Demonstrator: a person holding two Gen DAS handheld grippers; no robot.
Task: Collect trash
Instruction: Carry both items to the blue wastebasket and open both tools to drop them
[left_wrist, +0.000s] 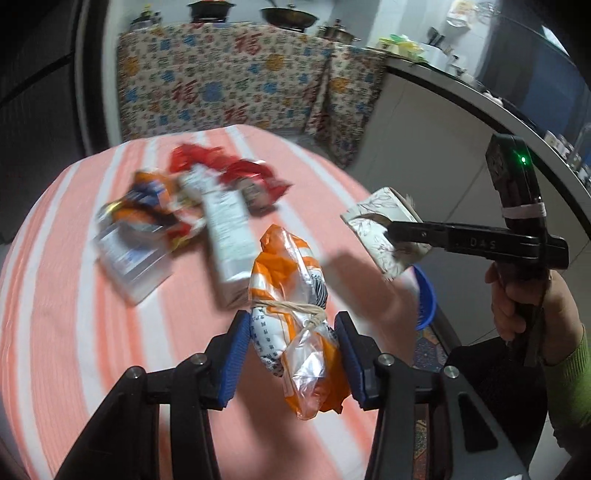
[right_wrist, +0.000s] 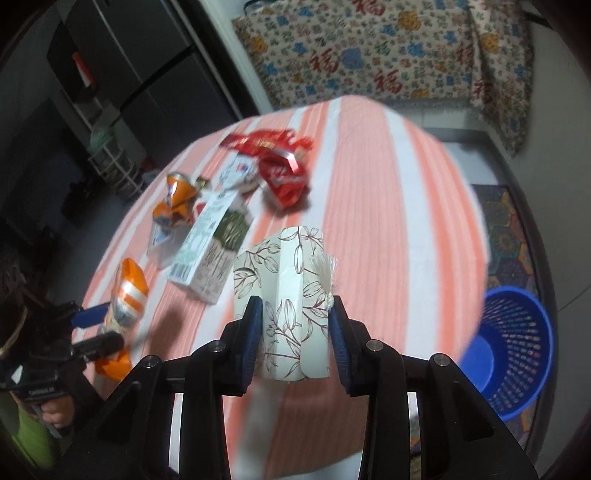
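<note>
My left gripper (left_wrist: 291, 350) is clamped on an orange-and-white plastic bag (left_wrist: 295, 317) tied with a rubber band, held above the striped tablecloth (left_wrist: 74, 332). My right gripper (right_wrist: 295, 343) grips a floral paper box (right_wrist: 284, 295). The blue basket (right_wrist: 517, 354) sits on the floor beside the table; the other wrappers (right_wrist: 280, 166) lie on the cloth.

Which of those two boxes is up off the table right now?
The small floral-print box, clamped in the right tongs above the cloth. The taller white-and-green carton lies flat on the striped table.
</note>
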